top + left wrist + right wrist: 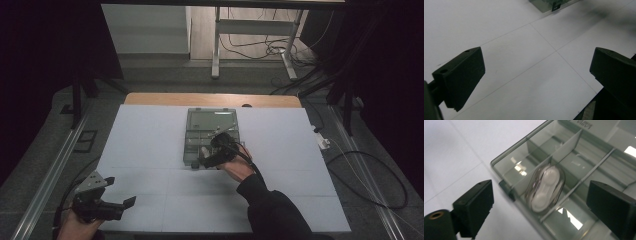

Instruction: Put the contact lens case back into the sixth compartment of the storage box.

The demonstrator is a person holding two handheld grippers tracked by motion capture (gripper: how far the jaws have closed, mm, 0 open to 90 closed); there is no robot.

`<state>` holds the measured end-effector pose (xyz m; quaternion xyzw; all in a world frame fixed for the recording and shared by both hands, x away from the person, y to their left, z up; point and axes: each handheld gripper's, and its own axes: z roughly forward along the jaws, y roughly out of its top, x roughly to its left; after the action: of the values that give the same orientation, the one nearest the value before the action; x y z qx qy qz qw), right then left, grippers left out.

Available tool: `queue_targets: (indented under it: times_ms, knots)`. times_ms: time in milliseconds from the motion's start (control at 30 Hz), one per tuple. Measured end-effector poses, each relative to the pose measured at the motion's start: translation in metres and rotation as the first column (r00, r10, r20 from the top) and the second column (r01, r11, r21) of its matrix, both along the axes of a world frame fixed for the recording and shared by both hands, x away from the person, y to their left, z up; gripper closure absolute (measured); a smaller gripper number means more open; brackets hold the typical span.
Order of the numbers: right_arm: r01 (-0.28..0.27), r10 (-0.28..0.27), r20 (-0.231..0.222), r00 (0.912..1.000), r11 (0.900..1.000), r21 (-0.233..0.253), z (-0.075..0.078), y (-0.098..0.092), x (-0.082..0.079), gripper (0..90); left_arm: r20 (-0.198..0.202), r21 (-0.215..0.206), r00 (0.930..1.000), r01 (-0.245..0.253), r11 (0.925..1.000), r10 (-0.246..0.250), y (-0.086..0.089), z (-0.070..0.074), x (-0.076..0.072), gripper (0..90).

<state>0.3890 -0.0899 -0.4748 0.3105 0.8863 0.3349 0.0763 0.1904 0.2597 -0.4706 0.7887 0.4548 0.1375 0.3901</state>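
A wide white paper-covered table (150, 150) takes up the middle of the high view, ruled by faint grid lines, with a strip of bare wood along its far edge. At its centre sits a smoky grey translucent plastic organiser box (211, 136) with its lid folded back toward the top of the frame and its tray split into compartments by thin dividers.

The right gripper (212, 157) hangs over the near edge of that box, just below the picture's centre. In the right gripper view its two black jaws stand wide apart at the lower left and lower right of the frame, holding nothing. Between them, in the middle of that frame, a small clear two-lobed capsule case with white insides (546, 188) rests tilted in one compartment, leaning against a divider near the box's front corner.

The left gripper (107, 202) sits in the lower left of the high view, well apart from the box. Its jaws are also spread wide and empty over bare white paper, with only a corner of the box (549, 5) showing at the top edge.

Judging from this, the capsule case is already in the tray, and the lid is not yet closed. Some raised lettering shows on the box at the top of the right gripper view, but it is too blurred to read.
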Motion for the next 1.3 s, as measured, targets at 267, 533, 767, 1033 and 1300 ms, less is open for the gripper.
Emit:
queue_targets:
  times_ms: [267,533,767,1033,1300]
  knots:
    - [-0.02,0.02,-0.008,0.9998,0.999,0.036,0.007,-0.023,-0.016,1.1,-0.001,-0.011,1.0,-0.005,0.9999,0.005,0.001,0.0,0.0,0.5]
    - [-0.015,0.014,0.013,0.9998,0.999,0.052,0.016,-0.049,-0.036,0.0,0.002,-0.019,1.0,-0.007,0.9998,0.007,0.003,0.0,0.0,0.5]
    - [-0.011,0.009,0.021,0.9997,0.997,0.076,0.024,-0.071,-0.053,0.0,0.005,-0.022,1.0,-0.007,0.9997,0.007,0.002,0.0,-0.001,0.6]
    - [-0.004,0.002,0.022,0.9997,0.998,0.07,0.028,-0.099,-0.076,0.0,0.012,-0.021,0.9999,-0.01,0.9997,0.01,0.003,0.0,-0.003,0.9]
    - [0.05,-0.054,0.052,0.9972,0.995,0.082,0.031,-0.134,-0.102,0.0,0.028,-0.021,0.9995,-0.01,0.9997,0.011,0.003,0.001,-0.005,0.9]
